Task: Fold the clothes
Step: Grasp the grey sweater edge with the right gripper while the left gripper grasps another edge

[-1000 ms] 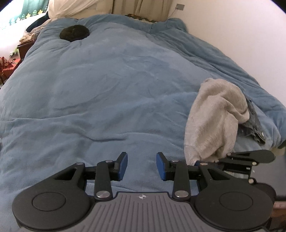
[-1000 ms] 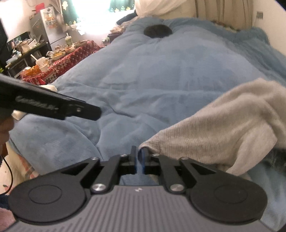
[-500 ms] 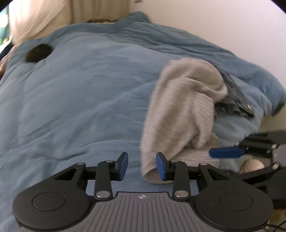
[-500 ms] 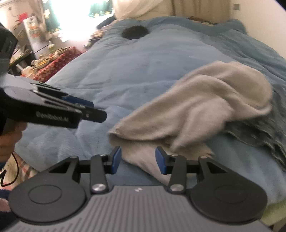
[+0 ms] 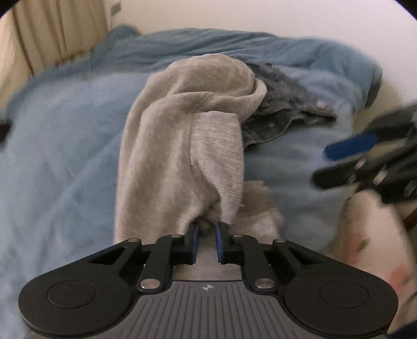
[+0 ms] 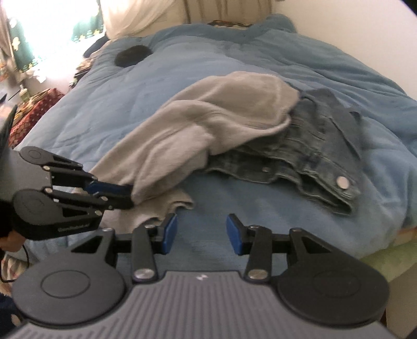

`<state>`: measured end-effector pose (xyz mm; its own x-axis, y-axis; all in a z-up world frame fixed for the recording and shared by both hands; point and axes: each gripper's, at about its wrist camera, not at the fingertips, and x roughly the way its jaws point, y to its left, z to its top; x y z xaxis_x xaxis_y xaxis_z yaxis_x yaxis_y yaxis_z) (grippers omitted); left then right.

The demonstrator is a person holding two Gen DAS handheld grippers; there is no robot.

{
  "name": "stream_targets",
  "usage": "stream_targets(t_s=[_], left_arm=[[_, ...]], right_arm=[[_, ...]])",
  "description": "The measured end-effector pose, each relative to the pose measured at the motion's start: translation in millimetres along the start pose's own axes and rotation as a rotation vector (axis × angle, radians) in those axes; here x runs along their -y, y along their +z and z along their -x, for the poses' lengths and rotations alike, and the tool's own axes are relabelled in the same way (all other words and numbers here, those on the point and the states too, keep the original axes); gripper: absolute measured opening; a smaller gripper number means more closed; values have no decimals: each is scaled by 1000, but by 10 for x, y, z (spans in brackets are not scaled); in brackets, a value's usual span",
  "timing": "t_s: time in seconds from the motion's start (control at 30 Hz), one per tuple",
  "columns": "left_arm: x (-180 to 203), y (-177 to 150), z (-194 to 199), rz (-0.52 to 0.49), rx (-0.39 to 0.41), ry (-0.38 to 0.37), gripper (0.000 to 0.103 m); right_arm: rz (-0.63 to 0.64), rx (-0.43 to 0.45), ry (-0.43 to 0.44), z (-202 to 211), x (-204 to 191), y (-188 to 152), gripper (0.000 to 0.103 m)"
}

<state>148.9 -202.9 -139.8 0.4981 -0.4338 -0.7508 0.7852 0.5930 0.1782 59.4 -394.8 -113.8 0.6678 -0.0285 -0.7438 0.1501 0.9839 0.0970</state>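
A blue duvet (image 6: pixel 234 78) covers the whole bed and serves as the working surface, with a cream wall (image 5: pixel 260 18) along its far side and a small black bundle (image 6: pixel 133 55) lying well up toward the pillow end. Near the bed's near corner sits the laundry: a grey knit sweater (image 5: pixel 182 125) lies crumpled in a long heap, its upper part draped over a denim jacket (image 6: pixel 307 146) that is bunched beneath and beside it, metal snaps showing along the placket. Neither garment is folded; both are in loose mounds, so they would need spreading flat for a fold to be made. The left gripper (image 5: pixel 207 234) has its fingers drawn close together around the sweater's near hem, with grey cloth bunched between the blue pads, a grip that seems meant to pull the sweater off the jacket and out across the open duvet. The right gripper (image 6: pixel 200 230) hovers just beside that hem over bare duvet with its fingers spread wide and nothing between them, placed as if ready to take a second edge of the same sweater.
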Motion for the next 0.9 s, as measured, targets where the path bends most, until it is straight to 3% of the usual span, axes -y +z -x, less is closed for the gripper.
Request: stream_targets(t_s=[0.1,0.53,0.63,0.7,0.77,0.9], left_arm=[[88,10,-21,-78,1,65,14],[272,-89,121,-249,30,263,18],[324,-57,33,-284,45,255,18],[328,-29,-60,-286,39,282,15],[297,-5,-120,-266,34,315,3],[-7,33,30,-86,42,353,2]], right_arm=[[-15,-2,3,-7,70,-17,46],[-44,-8,40,-59,126,-44,46],[-51,-10,40,-80,128,-42,46],[-55,-8,37,-71,133,-41,46],[-60,-7,30,-54,142,-44,46],[-63,-8,13,-24,158,-48,46]])
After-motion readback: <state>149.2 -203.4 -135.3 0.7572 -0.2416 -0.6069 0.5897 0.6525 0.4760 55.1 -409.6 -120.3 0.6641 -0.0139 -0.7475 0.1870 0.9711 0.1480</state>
